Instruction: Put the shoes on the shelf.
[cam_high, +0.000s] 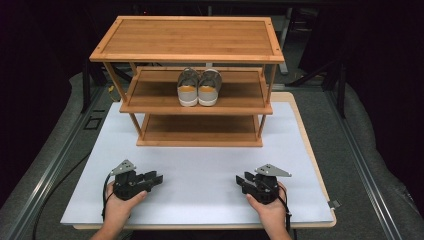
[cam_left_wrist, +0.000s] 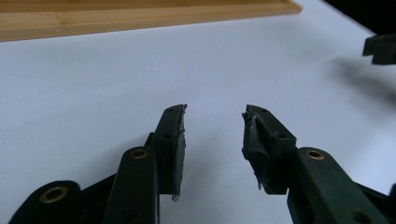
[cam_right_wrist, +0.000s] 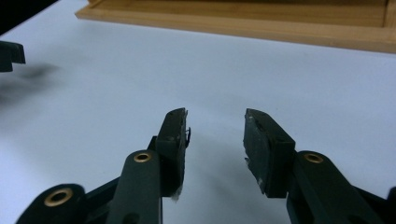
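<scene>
From my seat at the controls, the toes of the grey shoes (cam_high: 199, 87) sit back under the top shelf (cam_high: 187, 40) of the wooden rack (cam_high: 200, 107), so I see their heels and soles' edge plainly and little else. The rack's rear legs and the far end of the table (cam_high: 210, 170) are lost behind it. My forearms are cut off by the bottom edge of the high view. In the left gripper view the rack's base (cam_left_wrist: 140, 18) is blurred and clipped at the top, and the other gripper (cam_left_wrist: 380, 49) is a blurred stub at the right edge. In the right gripper view its counterpart (cam_right_wrist: 10, 55) is cropped likewise at the left.
</scene>
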